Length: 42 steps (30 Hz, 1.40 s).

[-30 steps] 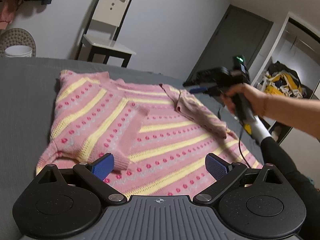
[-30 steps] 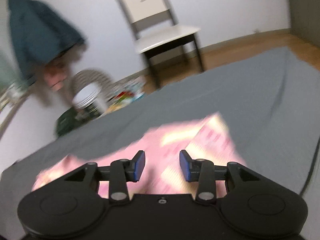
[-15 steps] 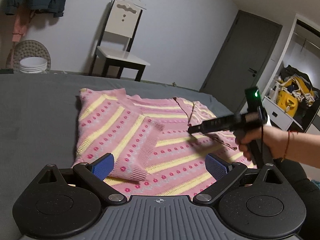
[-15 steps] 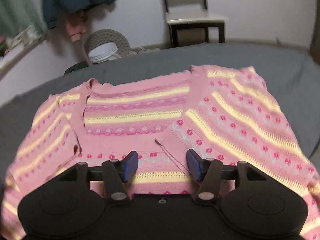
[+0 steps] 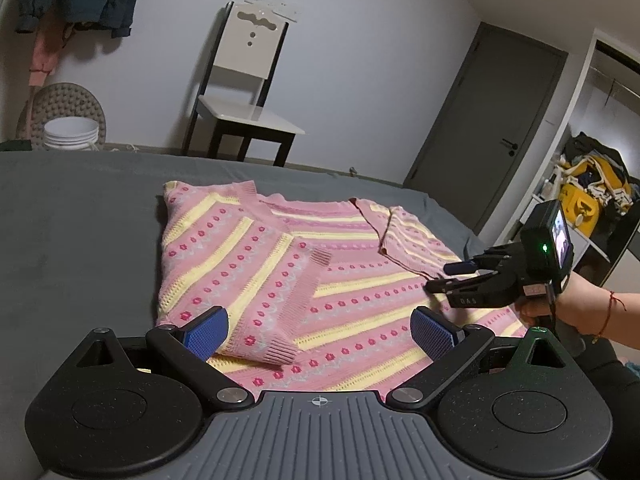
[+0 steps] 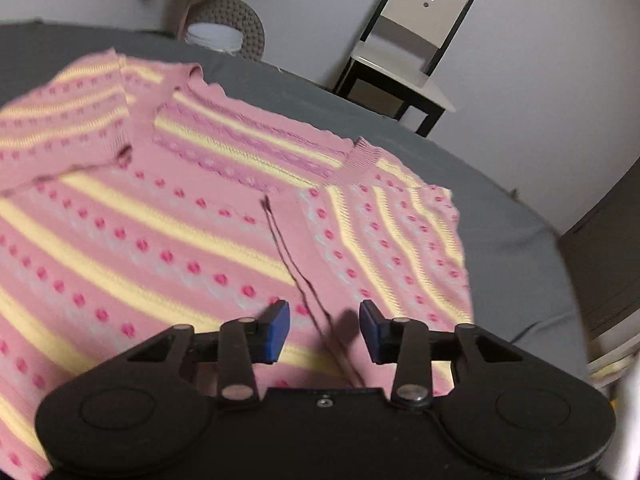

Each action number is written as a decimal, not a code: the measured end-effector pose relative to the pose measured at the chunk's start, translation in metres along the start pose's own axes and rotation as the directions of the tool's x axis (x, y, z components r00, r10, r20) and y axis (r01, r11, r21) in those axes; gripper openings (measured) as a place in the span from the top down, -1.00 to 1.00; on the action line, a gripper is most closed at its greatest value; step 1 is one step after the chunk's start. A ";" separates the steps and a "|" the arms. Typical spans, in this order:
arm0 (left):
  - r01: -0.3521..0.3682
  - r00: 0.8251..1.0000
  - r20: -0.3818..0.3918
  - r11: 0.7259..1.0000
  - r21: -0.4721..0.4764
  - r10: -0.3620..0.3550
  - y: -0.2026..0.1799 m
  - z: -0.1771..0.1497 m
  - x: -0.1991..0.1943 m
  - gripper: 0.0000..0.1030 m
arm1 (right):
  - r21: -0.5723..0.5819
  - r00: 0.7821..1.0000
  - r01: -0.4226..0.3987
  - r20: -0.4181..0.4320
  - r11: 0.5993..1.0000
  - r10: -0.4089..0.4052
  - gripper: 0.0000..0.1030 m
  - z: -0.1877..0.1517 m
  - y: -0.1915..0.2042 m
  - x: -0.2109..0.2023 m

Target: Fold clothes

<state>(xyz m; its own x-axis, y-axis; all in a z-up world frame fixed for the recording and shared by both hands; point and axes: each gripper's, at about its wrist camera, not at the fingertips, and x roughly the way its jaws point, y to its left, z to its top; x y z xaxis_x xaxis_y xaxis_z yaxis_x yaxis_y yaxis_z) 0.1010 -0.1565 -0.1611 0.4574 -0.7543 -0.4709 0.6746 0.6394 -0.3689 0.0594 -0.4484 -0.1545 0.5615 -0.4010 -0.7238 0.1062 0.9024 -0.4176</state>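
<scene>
Grippers first: we are holding the left gripper [image 5: 320, 330] with its blue pads spread wide, gripping nothing, hovering over the near edge of the sweater [image 5: 280, 276]. We are holding the right gripper [image 6: 323, 332] moderately open and empty too, low over the sweater's middle, a thin dark thread [image 6: 296, 272] running between its fingers. In the left view the right gripper [image 5: 448, 278] is reaching in from the right at the sweater's edge, our hand [image 5: 560, 308] wrapping its handle.

Pink sweater with yellow stripes and red dots is lying flat on the grey bed [image 5: 72, 240], one sleeve [image 5: 292, 304] folded in across the body, cuff near the left pads. The other sleeve [image 5: 408, 240] is lying folded over on the far right side.

Behind the bed a chair [image 5: 248, 96] is standing at the wall, a white bucket [image 5: 70, 134] to its left, a grey door [image 5: 488, 120] to its right.
</scene>
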 end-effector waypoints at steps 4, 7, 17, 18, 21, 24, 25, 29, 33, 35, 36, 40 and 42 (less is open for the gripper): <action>-0.008 1.000 -0.001 1.000 -0.012 0.008 0.003 0.001 0.000 -0.90 | -0.131 0.999 0.041 -0.013 0.991 -0.043 0.26 -0.012 0.005 -0.011; -0.001 1.000 0.005 1.000 -0.027 0.002 0.005 0.002 0.000 -0.90 | -0.224 0.997 0.068 -0.025 0.972 -0.076 0.26 -0.022 0.007 -0.014; 0.004 1.000 -0.003 0.999 -0.033 -0.004 0.006 0.000 0.002 -0.90 | -0.585 0.985 0.108 -0.044 0.804 -0.164 0.29 -0.048 0.025 -0.006; 0.005 1.000 -0.002 0.999 -0.035 -0.005 0.006 0.000 0.002 -0.90 | -0.606 0.985 0.112 -0.039 0.788 -0.170 0.29 -0.051 0.026 -0.006; 0.010 1.000 0.003 0.999 -0.042 -0.010 0.007 0.001 0.002 -0.90 | -0.683 0.980 0.136 -0.016 0.717 -0.200 0.31 -0.059 0.032 -0.001; 0.011 1.000 -0.001 0.999 -0.041 -0.011 0.007 0.000 0.003 -0.90 | -0.759 0.974 0.165 0.023 0.630 -0.226 0.36 -0.069 0.040 0.004; 0.011 1.000 -0.003 0.999 -0.040 -0.011 0.007 0.000 0.004 -0.90 | -0.775 0.972 0.171 0.032 0.609 -0.231 0.40 -0.071 0.042 0.006; 0.011 1.000 -0.005 0.999 -0.042 -0.011 0.007 0.000 0.004 -0.90 | -0.828 0.966 0.185 0.053 0.529 -0.254 0.63 -0.079 0.047 0.012; 0.011 1.000 -0.001 0.999 -0.043 -0.011 0.007 0.000 0.002 -0.90 | -0.850 0.962 0.189 0.059 0.493 -0.267 0.87 -0.087 0.044 0.012; 0.010 1.000 0.000 0.999 -0.043 -0.010 0.007 0.000 0.002 -0.90 | -0.848 0.960 0.200 0.069 0.491 -0.271 0.87 -0.089 0.040 0.009; 0.011 1.000 0.000 0.999 -0.044 -0.011 0.007 0.000 0.002 -0.90 | -0.846 0.959 0.205 0.072 0.492 -0.275 0.88 -0.090 0.038 0.007; 0.014 1.000 0.003 0.999 -0.048 -0.014 0.008 0.001 0.002 -0.90 | -0.842 0.957 0.211 0.074 0.497 -0.280 0.88 -0.090 0.033 0.001; 0.013 1.000 0.001 0.999 -0.045 -0.013 0.007 0.001 0.002 -0.90 | -0.840 0.956 0.212 0.072 0.499 -0.285 0.89 -0.090 0.031 0.001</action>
<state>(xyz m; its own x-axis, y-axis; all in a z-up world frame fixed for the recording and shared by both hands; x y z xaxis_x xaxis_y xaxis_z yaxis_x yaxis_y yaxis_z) 0.1073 -0.1538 -0.1641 0.4491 -0.7631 -0.4648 0.6540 0.6352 -0.4109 -0.0104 -0.4347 -0.2176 0.5652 -0.6295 -0.5332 -0.5178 0.2325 -0.8233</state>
